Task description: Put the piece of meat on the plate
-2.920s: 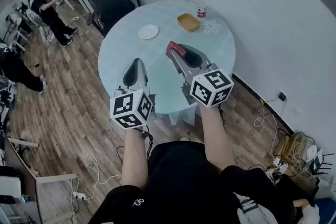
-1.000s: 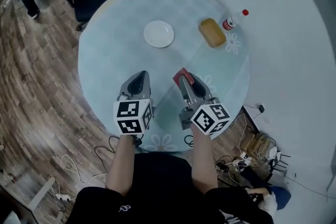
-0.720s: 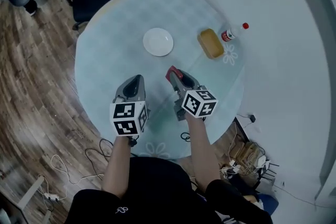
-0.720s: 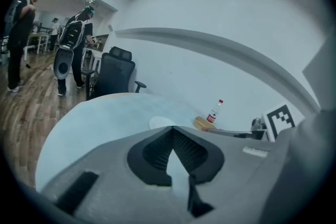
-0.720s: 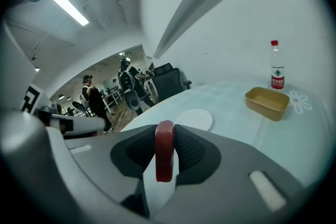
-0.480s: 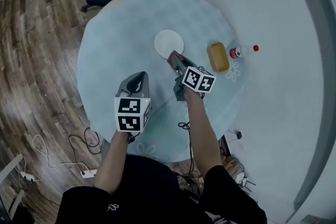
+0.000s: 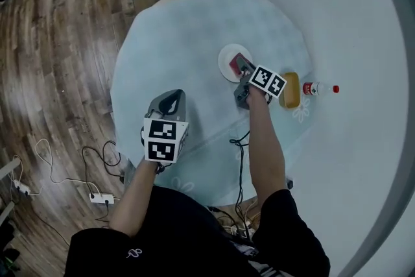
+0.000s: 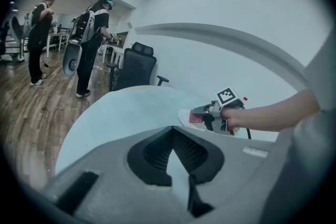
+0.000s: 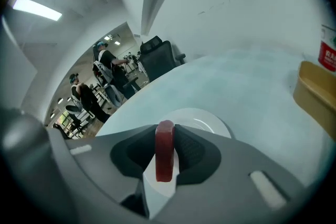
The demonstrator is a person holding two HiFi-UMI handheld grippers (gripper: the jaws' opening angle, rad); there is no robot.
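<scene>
Item, right gripper: clamped on piece of meat (red slab, upright between the pads), over near edge of white plate. Item, left gripper: jaws together, nothing between, above round table, well apart from plate.

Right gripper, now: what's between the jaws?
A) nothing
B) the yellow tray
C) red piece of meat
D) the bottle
C: in the right gripper view the right gripper has its jaws closed on the red piece of meat, held edge-on over the white plate.
</scene>
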